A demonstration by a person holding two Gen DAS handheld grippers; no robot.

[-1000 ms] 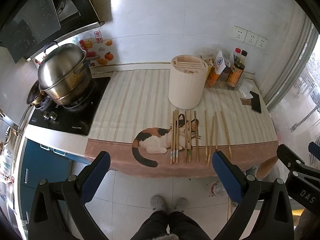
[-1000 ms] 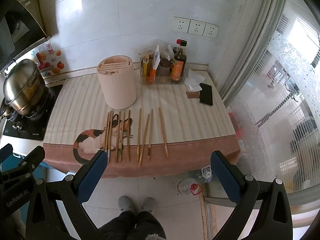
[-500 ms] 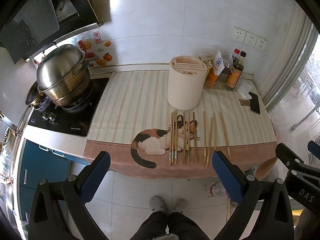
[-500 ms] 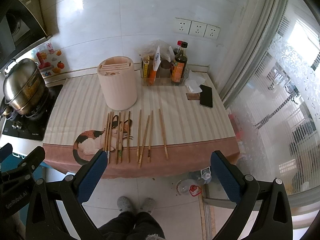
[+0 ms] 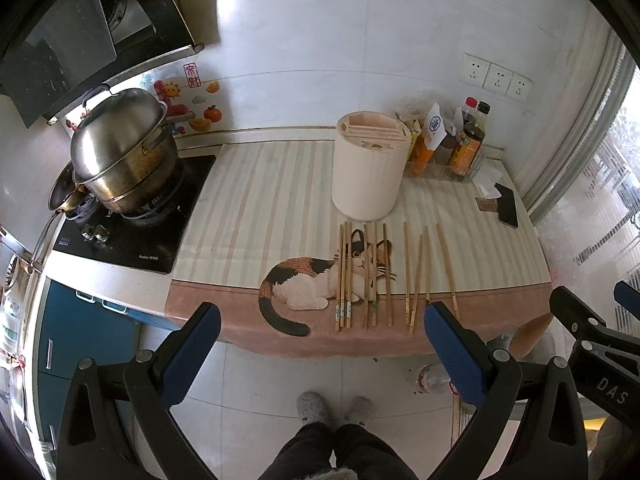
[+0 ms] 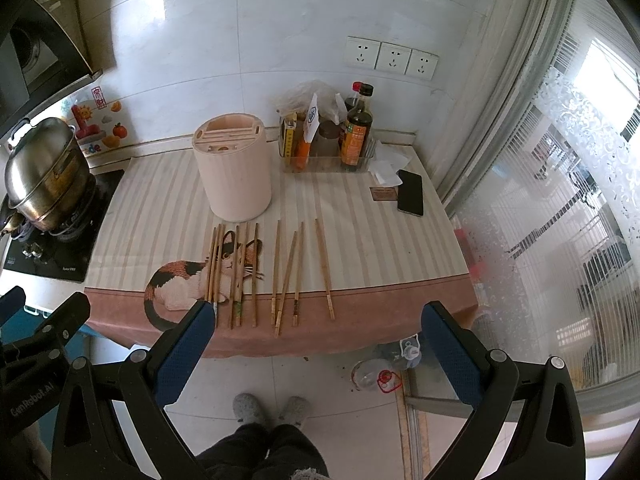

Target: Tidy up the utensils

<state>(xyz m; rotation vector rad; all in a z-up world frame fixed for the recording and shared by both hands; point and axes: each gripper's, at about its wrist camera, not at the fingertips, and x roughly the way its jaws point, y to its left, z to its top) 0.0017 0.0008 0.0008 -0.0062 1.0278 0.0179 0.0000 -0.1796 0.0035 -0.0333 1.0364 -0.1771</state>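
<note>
1. Two views apply; start with the left wrist view. The left gripper [image 5: 320, 344] hangs over the floor short of the counter edge, jaws spread wide and holding nothing. The chopsticks [image 5: 376, 276] lie ahead of the jaws in a loose row on the cat-print mat [image 5: 248, 220], handle ends toward the jaws. Beyond them, further along the jaw line, stands the cream utensil holder [image 5: 366, 176], upright, with slots in its top.

2. Left wrist view, approach. Advance until one pair sits between the fingers, then close across the shafts near the handle ends. The leftmost sticks lie tight together; take them as a group, not singly.

3. Right wrist view. The right gripper [image 6: 316, 340] is likewise wide and empty, short of the counter. The lone chopstick [image 6: 324, 268] lies ahead, slightly right of the jaw centre line, clear of its neighbours, and is probably the easiest first pick.

4. Right wrist view, placement. Lift, tilt the stick upright, and lower it into a slot of the holder, which is ahead and left of the jaws. Which slot suits chopsticks cannot be told from here. Keep clear of the sauce bottles [image 6: 356, 136] just right of the holder.
</note>
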